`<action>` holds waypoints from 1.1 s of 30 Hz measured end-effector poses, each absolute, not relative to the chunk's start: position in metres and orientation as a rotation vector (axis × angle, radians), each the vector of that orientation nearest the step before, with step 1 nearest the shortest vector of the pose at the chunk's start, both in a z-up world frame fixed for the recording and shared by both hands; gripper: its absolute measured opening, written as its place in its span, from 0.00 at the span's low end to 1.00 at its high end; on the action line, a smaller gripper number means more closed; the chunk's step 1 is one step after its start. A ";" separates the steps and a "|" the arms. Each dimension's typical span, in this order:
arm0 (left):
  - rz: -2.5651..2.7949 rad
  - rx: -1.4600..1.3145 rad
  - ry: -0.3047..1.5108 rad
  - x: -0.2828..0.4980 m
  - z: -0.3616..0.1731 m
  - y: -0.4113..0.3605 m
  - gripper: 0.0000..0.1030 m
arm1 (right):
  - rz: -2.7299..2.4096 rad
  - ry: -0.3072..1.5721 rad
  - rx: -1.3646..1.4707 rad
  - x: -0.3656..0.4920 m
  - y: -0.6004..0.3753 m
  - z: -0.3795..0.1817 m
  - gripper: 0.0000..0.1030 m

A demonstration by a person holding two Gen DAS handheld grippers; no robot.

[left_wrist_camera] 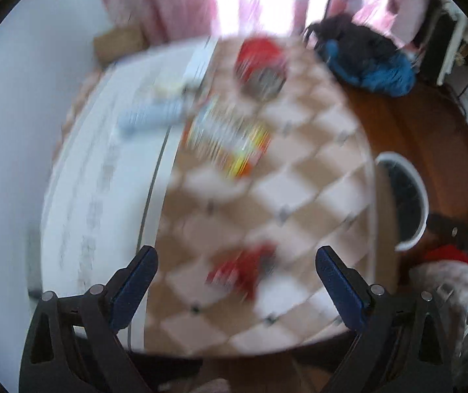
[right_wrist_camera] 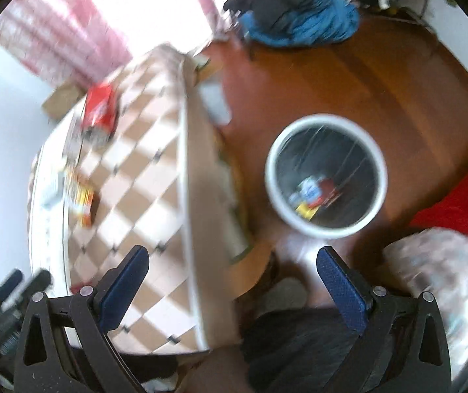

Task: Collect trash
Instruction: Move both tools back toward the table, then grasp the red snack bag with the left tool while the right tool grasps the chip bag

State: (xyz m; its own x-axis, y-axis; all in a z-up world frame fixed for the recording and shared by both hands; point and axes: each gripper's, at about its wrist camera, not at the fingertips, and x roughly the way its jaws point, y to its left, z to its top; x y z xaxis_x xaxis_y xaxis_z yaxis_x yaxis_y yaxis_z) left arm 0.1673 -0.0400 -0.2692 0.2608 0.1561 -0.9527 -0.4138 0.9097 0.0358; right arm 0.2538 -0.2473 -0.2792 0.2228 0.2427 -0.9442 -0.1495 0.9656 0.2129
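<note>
Both tools are spread wide with nothing in them: left tool (left_wrist_camera: 237, 270) hangs over a red wrapper (left_wrist_camera: 242, 270) on the checkered bench (left_wrist_camera: 315, 177), right tool (right_wrist_camera: 234, 270) sits near the white trash bin (right_wrist_camera: 327, 177) on the floor, which already holds a few wrappers (right_wrist_camera: 312, 195)

Pink curtains (right_wrist_camera: 60, 42) glow with daylight; reddish wooden floor (right_wrist_camera: 381, 78), white wall (left_wrist_camera: 11, 124), perhaps a checkered tabletop (left_wrist_camera: 266, 203).

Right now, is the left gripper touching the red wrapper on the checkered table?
Apart. In the left wrist view the left gripper is open and the red wrapper lies on the table between the jaws, with bare checkered surface on both sides.
</note>
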 end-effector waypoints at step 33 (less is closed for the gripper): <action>0.693 -0.409 1.061 0.170 -0.304 0.119 0.07 | 0.579 1.332 -0.284 0.269 -0.011 -0.305 0.87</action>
State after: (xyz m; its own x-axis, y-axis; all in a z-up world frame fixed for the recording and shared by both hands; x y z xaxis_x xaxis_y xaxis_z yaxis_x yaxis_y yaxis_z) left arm 0.1699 0.1193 -0.3043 0.3090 0.3187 -0.8961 -0.6924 0.7213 0.0178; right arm 0.2688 -0.0109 -0.3049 0.1242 0.2326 -0.9646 -0.5462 0.8276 0.1292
